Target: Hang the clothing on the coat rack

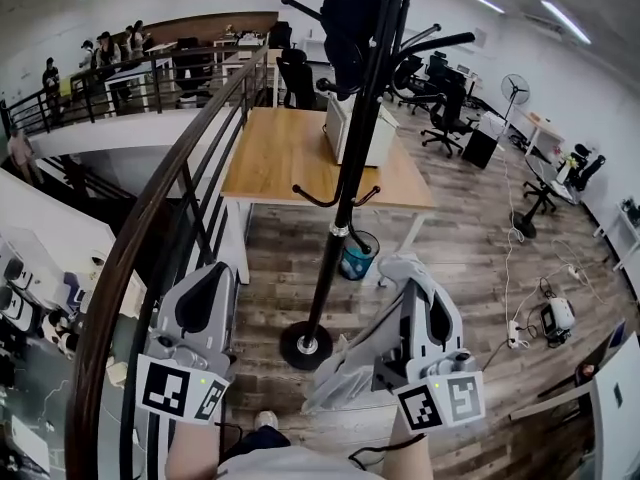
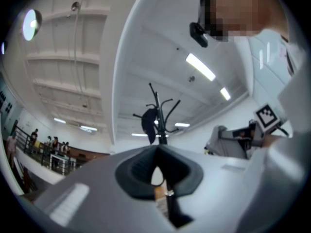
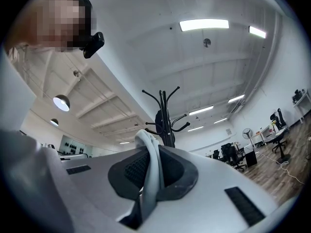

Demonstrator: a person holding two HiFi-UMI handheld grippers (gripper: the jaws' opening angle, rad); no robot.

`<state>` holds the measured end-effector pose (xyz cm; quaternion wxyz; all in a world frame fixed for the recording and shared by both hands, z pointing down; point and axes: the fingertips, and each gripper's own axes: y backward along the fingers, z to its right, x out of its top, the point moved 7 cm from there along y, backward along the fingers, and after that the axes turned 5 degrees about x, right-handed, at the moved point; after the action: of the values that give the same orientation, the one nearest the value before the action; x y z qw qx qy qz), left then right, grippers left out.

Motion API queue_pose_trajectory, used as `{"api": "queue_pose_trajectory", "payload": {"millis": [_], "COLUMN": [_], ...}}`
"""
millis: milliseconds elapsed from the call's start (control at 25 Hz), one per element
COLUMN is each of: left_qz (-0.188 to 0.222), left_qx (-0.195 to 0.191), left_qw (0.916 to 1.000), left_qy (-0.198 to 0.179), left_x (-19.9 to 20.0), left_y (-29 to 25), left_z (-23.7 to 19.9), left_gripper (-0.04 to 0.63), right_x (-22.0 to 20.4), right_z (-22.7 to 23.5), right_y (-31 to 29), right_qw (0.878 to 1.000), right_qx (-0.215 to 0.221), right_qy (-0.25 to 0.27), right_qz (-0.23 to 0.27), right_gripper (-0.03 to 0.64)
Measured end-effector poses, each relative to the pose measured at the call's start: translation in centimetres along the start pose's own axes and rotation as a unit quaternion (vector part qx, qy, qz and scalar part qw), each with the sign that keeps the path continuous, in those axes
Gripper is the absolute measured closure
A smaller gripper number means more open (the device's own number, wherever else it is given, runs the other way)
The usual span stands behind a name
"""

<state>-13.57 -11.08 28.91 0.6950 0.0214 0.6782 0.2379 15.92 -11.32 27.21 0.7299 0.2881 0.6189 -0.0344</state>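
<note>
The step in hand looks like the carry toward the rack. The right gripper (image 3: 153, 155) has its jaws pinched tight on a fold of pale grey soft clothing (image 1: 342, 380). The cloth bunches up between the pads and, in the head view, drapes down from the gripper toward the person's body, low and just in front of the tall black metal coat rack (image 1: 338, 203). The left gripper (image 2: 156, 152) holds nothing. Its jaws are drawn together at the tips, with only a slit below them through which the rack's pole shows. A dark garment (image 1: 350, 16) hangs from the upper part of the rack, while a long curved upper arm (image 1: 440, 40) and the small lower hooks (image 1: 312, 200) look free. As I judge it, the next move calls for raising the pale clothing to one of those free hooks and setting a collar or loop over it. The left gripper would probably need to open and spread the cloth first, since it is held as a crumpled wad. What kind of garment it is cannot be made out, nor where its collar or any hanging loop lies, because most of it is folded beneath the right gripper. The rack's top is cut off by the head view's upper edge, so not every arm can be counted.
</note>
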Motion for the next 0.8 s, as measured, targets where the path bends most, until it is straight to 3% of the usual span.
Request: {"api": "queue_pose_trajectory", "payload": {"millis": [440, 800], "left_qz": [-0.003, 0.005], "left_qx": [-0.005, -0.026], "left_qw": [1.0, 0.9995], "left_qy": [0.004, 0.016], "left_x": [-3.4, -3.9], "left_y": [-4.7, -7.2], "left_z": [-7.6, -11.3], "left_gripper": [0.588, 0.589], "right_x": [-1.7, 1.1], "right_z": [-2.3, -4.1], "right_y": [-9.4, -15.2], "right_qw": [1.0, 0.999], "right_qx": [0.019, 0.016], "right_qy": [0.002, 0.004], "right_qz": [0.015, 0.044], "right_gripper": [0.609, 0.609]}}
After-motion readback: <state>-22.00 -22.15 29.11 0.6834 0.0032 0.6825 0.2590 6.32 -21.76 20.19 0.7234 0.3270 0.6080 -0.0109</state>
